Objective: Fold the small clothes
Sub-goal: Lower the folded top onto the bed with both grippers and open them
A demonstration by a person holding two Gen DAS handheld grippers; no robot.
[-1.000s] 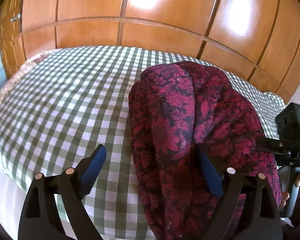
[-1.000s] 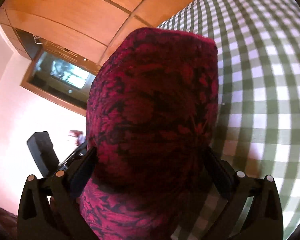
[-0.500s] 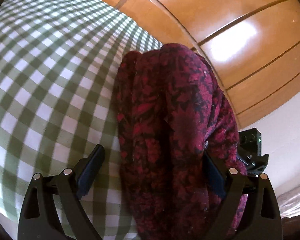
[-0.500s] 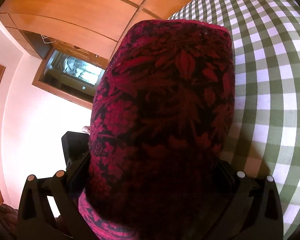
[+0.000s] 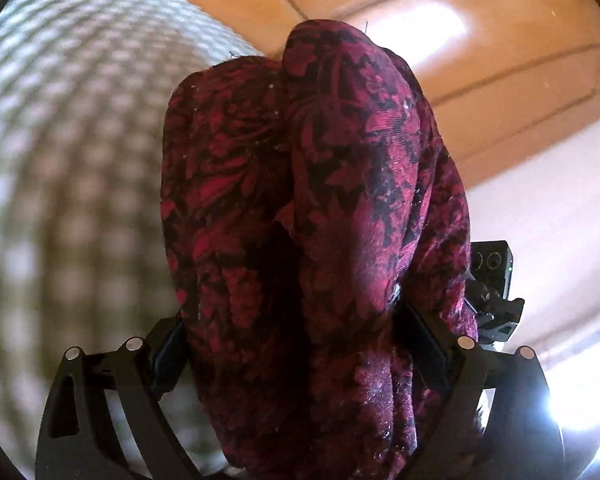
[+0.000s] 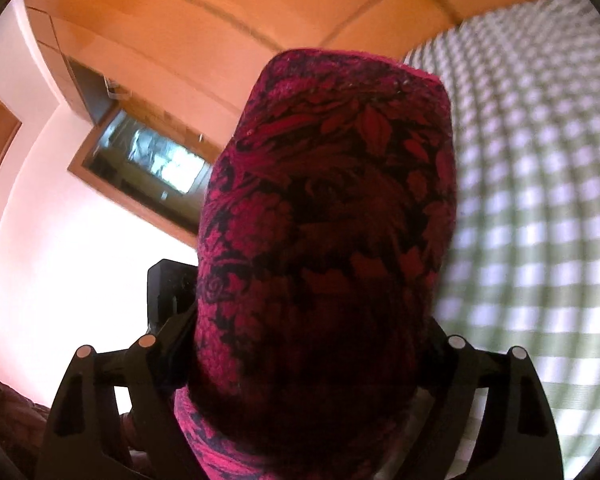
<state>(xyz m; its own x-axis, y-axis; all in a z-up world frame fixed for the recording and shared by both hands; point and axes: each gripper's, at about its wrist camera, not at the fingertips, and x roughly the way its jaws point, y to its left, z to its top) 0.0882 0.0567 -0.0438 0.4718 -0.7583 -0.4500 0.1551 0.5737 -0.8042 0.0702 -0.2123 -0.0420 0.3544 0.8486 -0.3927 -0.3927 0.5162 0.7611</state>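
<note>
While the green checked sheet [image 5: 68,152] is blurring past on our left, we are squeezing the bunched red floral garment [image 5: 312,208] in the left gripper [image 5: 300,344], both jaws pressing its sides. Further right, our right gripper [image 6: 300,356] is closing its wide jaws around the same raised cloth, lifting it before the wooden wardrobe [image 6: 220,8].

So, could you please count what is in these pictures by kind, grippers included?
Red and black flowered garment: 1
Green checked bed cover: 1
Grippers: 2, left gripper and right gripper, whose jaws are closing with the garment between them
Total: 4
</note>
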